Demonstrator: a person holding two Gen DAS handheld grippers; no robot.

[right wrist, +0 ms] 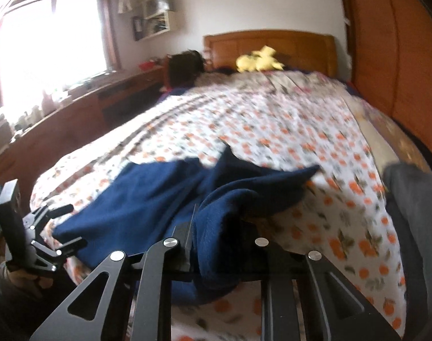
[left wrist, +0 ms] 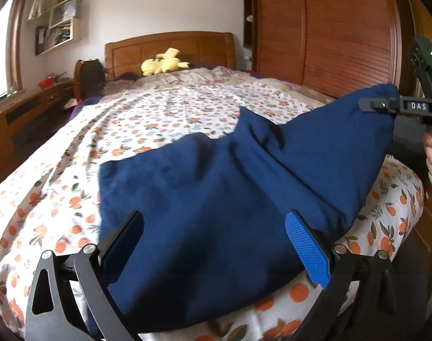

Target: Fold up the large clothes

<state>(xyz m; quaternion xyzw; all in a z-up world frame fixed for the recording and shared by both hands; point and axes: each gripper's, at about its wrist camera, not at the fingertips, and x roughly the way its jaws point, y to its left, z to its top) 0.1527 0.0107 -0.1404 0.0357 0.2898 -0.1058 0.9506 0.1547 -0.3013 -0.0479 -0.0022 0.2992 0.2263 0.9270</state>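
R gripper pinches navy garment corner up; L gripper wide, seemingly empty.

The right gripper pinches a bunched fold of the navy garment, jaws close together. The garment lies rumpled on the orange-print bedsheet; the left gripper sits at its far-left edge.

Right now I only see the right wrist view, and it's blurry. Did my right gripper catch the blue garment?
Observer: Yes. From the left wrist view, the right gripper is shut on a corner of the navy garment, held above the bed.
Operator: Is the left gripper gripping too?
Observer: No. The left gripper is open, with the garment's near edge lying between its fingers, unpinched.
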